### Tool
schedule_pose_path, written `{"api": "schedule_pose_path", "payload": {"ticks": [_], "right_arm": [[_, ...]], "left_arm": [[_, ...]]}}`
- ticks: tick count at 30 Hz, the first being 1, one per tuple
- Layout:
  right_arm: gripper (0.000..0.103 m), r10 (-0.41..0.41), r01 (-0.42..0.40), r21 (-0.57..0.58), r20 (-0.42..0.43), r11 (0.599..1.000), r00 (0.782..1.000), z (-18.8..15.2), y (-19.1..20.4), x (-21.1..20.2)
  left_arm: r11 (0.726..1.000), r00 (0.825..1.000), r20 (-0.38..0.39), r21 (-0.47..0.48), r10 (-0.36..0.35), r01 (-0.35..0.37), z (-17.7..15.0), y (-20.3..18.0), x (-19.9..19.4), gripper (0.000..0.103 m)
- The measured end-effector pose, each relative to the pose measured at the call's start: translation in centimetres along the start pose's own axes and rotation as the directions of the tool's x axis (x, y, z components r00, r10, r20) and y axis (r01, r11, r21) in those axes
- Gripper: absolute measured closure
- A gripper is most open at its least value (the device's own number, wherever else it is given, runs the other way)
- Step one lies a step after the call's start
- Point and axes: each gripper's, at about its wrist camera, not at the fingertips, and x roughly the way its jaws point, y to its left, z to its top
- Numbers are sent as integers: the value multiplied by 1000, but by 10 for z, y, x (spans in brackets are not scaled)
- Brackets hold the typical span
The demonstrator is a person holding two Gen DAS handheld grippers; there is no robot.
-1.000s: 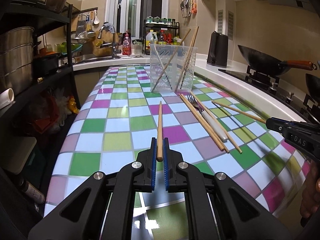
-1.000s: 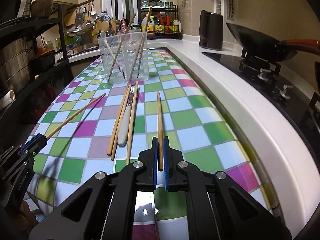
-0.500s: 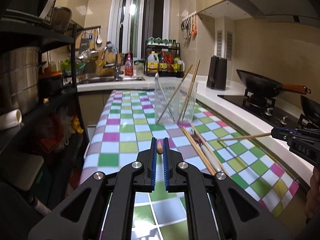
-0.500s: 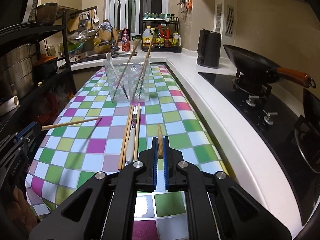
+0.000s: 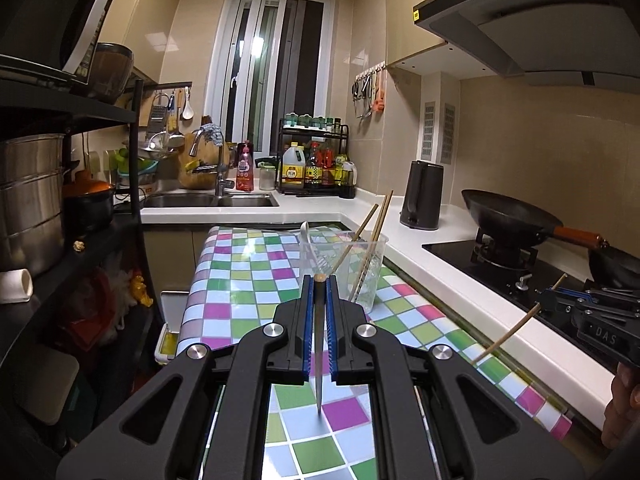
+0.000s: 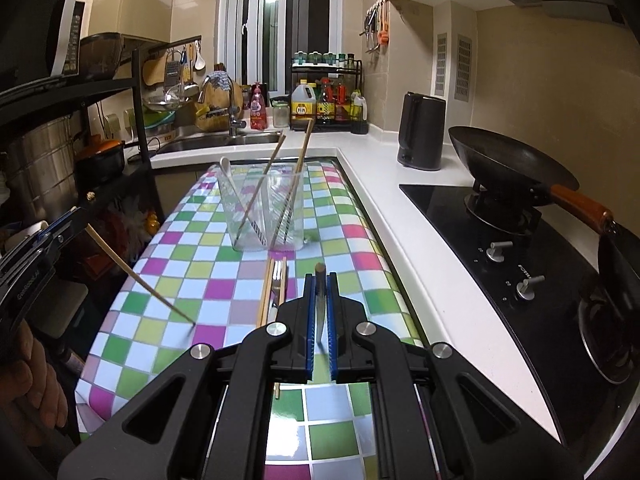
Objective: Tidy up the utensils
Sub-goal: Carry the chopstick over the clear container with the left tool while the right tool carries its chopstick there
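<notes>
One chopstick (image 5: 319, 340) is clamped in the closed left hand-held gripper (image 5: 319, 312), short of the clear cup (image 5: 344, 268) on the checkered tabletop (image 5: 240, 280). Another chopstick (image 6: 319, 304) is clamped in the closed right hand-held gripper (image 6: 319, 312). Loose chopsticks (image 6: 267, 292) lie just before the cup.

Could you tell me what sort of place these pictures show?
A home kitchen, most likely: a black wok sits on a gas hob, a steel sink with a tap lies beyond, and a rack of condiment bottles stands by the window.
</notes>
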Motion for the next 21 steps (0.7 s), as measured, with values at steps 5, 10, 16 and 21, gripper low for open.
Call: {"api": "schedule_pose_path", "payload": {"ticks": [5, 10, 16, 21], "right_arm": [[98, 28, -28, 6, 6, 1000, 1000, 17, -1, 3], [98, 48, -48, -8, 6, 999, 999, 39, 1, 8], [98, 95, -94, -12, 9, 995, 995, 71, 3, 19], [98, 138, -138, -1, 32, 990, 990, 111, 3, 29]], "left_arm": [[998, 997, -45, -24, -59, 58, 14, 4, 13, 97], [993, 992, -83, -71, -95, 90, 29, 12, 28, 97], [987, 982, -142, -115, -125, 109, 46, 23, 53, 97], [987, 978, -161, -108, -134, 118, 75, 25, 70, 97]]}}
